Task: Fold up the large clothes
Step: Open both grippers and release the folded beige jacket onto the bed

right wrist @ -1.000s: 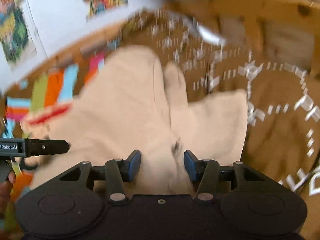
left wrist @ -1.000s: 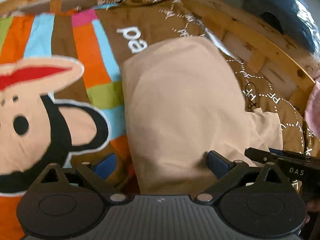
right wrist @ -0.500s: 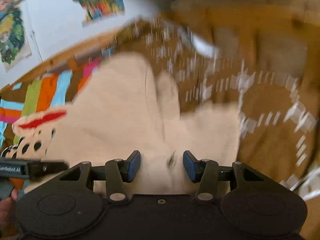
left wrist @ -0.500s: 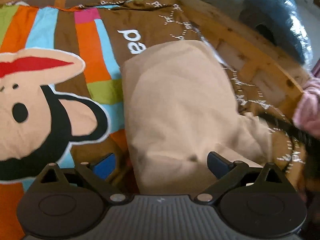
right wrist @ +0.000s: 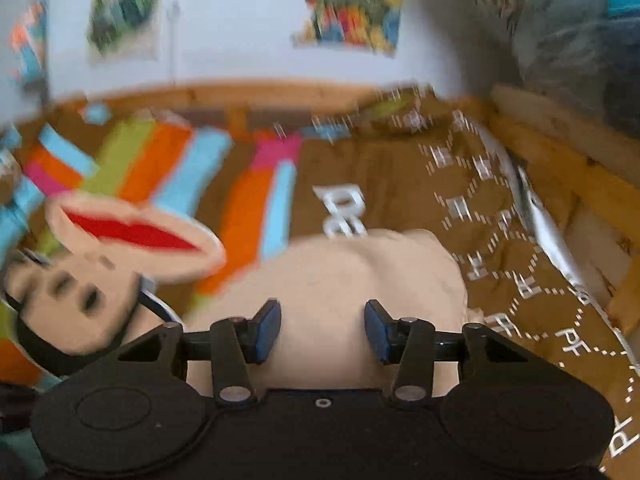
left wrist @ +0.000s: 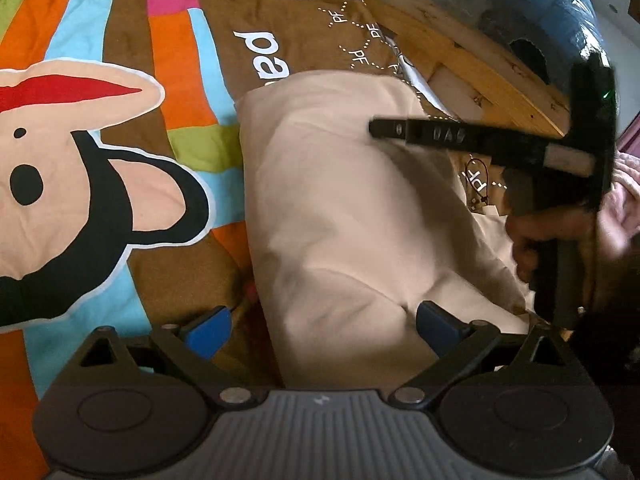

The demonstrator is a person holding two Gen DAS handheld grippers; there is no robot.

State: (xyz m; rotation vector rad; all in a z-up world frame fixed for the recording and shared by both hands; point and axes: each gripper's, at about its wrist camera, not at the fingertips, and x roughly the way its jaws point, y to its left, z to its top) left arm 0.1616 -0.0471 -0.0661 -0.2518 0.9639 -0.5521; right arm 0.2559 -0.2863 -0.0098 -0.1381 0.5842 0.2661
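Note:
A folded beige garment (left wrist: 344, 208) lies on a bed with a colourful cartoon cover (left wrist: 120, 92). My left gripper (left wrist: 324, 326) is open, its blue pads wide apart over the garment's near edge. The right gripper, held in a hand, crosses above the garment at the right of the left wrist view (left wrist: 480, 142). In the right wrist view the right gripper (right wrist: 322, 330) is open above the beige garment (right wrist: 352, 280), holding nothing.
A wooden bed frame (left wrist: 472, 60) runs along the right side. A dark blue bundle in plastic (left wrist: 532, 4) sits beyond it. Posters (right wrist: 348, 4) hang on the white wall. The bed cover (right wrist: 400, 176) is brown with white lettering around the garment.
The right gripper has lifted and swung over the garment, and its view now looks toward the wall. The left gripper has barely moved.

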